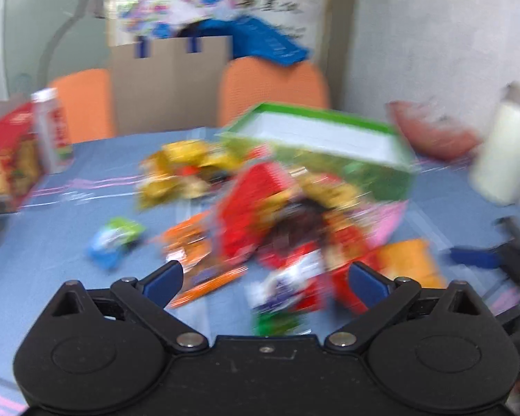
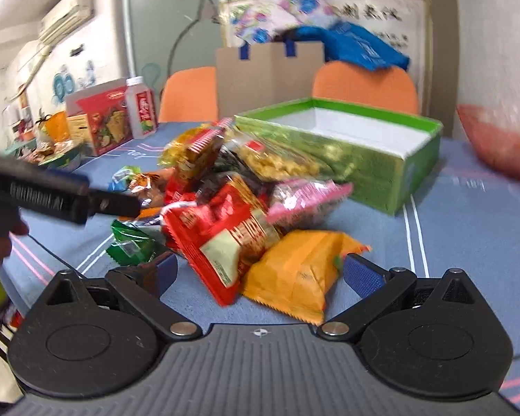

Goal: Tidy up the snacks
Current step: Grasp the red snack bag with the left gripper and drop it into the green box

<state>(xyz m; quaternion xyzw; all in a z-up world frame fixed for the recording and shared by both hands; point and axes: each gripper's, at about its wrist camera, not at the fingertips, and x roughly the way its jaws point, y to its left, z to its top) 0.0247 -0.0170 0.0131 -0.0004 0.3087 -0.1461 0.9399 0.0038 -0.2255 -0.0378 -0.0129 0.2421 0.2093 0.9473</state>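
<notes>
Both the left gripper (image 1: 265, 279) and right gripper (image 2: 258, 272) hover wide-fingered and empty before the heaped foil snack packets (image 2: 232, 208), so sorting looks barely begun; next, the nearest crinkly orange packet (image 2: 296, 274) needs pinching and carrying into the empty green cardboard box (image 2: 371, 170) just behind the heap.

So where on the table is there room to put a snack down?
Bare blue tablecloth lies right of the snack pile, in front of the green box. The inside of the green box looks bare. A smaller patch sits between the pile and the red carton. The middle is crowded.
</notes>
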